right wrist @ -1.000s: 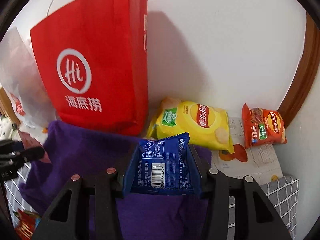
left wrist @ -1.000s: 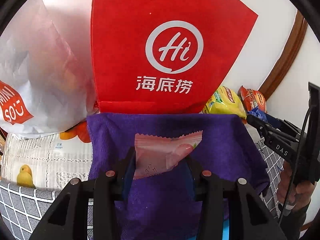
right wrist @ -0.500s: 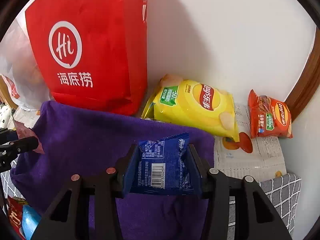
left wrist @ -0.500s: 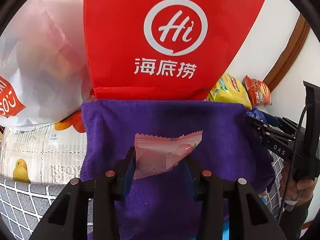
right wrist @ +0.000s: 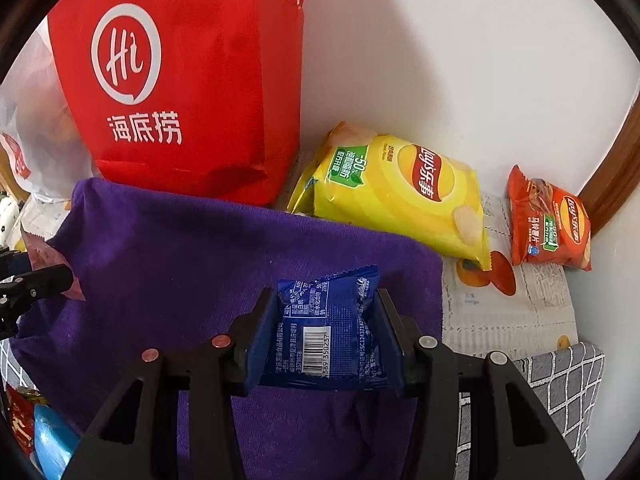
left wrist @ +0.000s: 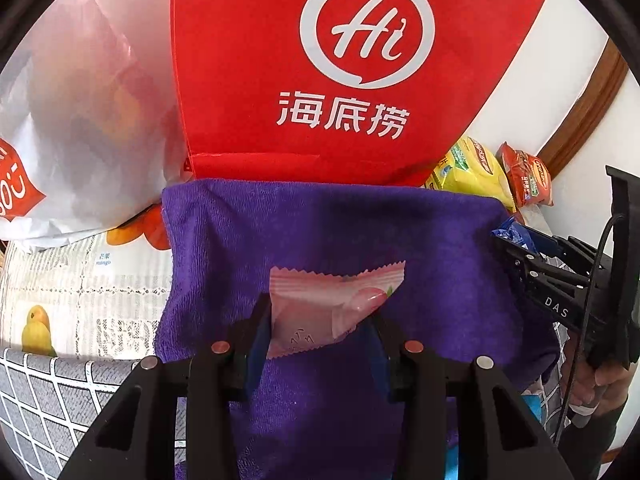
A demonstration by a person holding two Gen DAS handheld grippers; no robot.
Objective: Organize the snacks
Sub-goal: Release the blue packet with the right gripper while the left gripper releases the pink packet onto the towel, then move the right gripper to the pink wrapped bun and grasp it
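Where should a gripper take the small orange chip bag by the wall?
Judging by its pose, come from above and pinch the orange chip bag across its crimped left end. It lies flat on the printed tablecloth, the white wall just behind it, and it is clear of the yellow chip bag.
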